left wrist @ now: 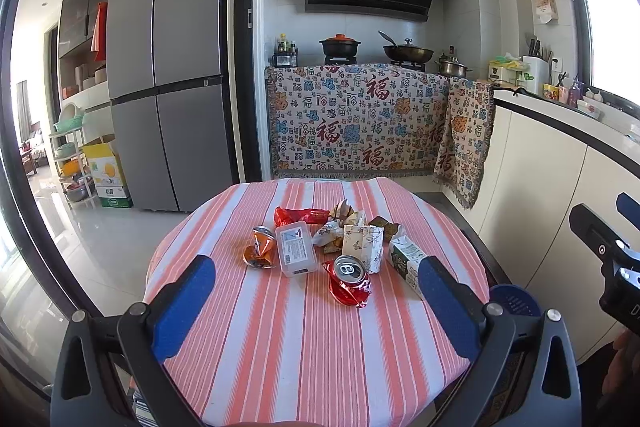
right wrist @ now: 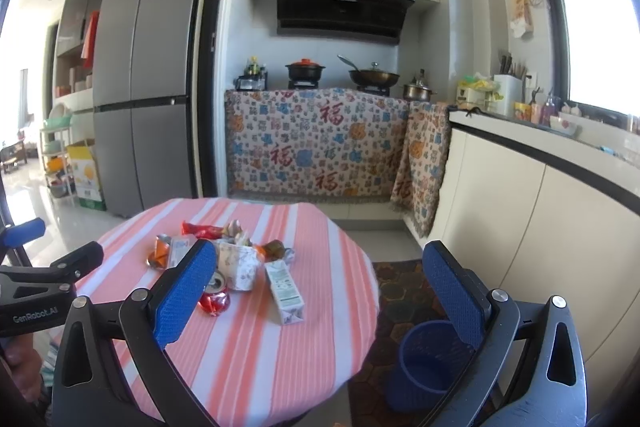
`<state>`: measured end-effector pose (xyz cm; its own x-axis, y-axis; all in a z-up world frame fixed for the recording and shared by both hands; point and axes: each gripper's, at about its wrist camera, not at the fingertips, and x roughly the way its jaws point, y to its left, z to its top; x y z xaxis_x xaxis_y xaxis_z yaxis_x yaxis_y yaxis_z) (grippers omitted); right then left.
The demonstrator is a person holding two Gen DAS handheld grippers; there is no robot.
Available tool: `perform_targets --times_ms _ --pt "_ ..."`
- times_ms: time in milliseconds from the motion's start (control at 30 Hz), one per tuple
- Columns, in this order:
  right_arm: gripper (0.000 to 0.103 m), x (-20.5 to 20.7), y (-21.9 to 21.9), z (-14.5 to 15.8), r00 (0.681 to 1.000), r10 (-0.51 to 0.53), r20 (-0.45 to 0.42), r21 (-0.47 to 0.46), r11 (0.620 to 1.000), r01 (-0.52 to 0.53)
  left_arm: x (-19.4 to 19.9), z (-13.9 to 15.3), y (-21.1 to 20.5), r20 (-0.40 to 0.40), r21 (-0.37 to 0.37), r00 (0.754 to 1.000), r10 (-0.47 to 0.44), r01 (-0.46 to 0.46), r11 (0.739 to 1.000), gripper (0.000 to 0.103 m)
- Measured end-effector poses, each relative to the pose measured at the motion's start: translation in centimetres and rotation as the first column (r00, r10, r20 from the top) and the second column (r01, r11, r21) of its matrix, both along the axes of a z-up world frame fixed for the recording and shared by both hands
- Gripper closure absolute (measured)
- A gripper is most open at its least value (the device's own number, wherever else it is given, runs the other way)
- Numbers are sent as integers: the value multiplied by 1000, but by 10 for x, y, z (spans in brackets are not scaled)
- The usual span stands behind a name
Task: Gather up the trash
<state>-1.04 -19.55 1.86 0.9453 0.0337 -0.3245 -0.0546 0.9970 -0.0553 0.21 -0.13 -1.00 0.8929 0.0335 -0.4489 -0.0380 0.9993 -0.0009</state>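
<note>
Lying in a loose heap near the middle of a round table (left wrist: pixel 280 347) covered in an orange-and-white striped cloth is the trash. Nearest the front edge sits a crushed red soda can (left wrist: pixel 349 279), its silver top facing up. Just left of it rests a clear plastic tub (left wrist: pixel 296 247) with a printed label, and left of that, touching it, a crushed orange can (left wrist: pixel 260 247). Behind the red can stands a small white paper bag (left wrist: pixel 363 242) printed with butterflies and branches. To the right of the bag lies a green-and-white drink carton (right wrist: pixel 285 291) on its side, pointing toward the front edge. Toward the far edge are a red snack wrapper (left wrist: pixel 301 215), some crumpled pale wrappers (left wrist: pixel 340 223) and a dark brown wrapper (left wrist: pixel 385 227).

The left gripper (left wrist: pixel 316 307) hovers over the table's near edge, its blue-padded fingers (left wrist: pixel 184 307) spread wide and holding nothing. The right gripper (right wrist: pixel 324 299) hangs over the table's right edge, its fingers likewise wide apart and empty.

On the floor just right of the table stands a blue plastic wastebasket (right wrist: pixel 424 367) on a dark patterned mat (right wrist: pixel 404 287). Beyond the table, a patterned cloth (left wrist: pixel 360 123) drapes the stove counter, with a grey refrigerator (left wrist: pixel 164 67) to its left.
</note>
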Motion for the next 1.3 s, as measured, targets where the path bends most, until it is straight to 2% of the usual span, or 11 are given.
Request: perform_targets --times_ms 1300 --pt "0 -2 0 -2 1000 -4 5 -4 1000 4 0 -2 -2 -4 8 1000 -2 2 1000 0"
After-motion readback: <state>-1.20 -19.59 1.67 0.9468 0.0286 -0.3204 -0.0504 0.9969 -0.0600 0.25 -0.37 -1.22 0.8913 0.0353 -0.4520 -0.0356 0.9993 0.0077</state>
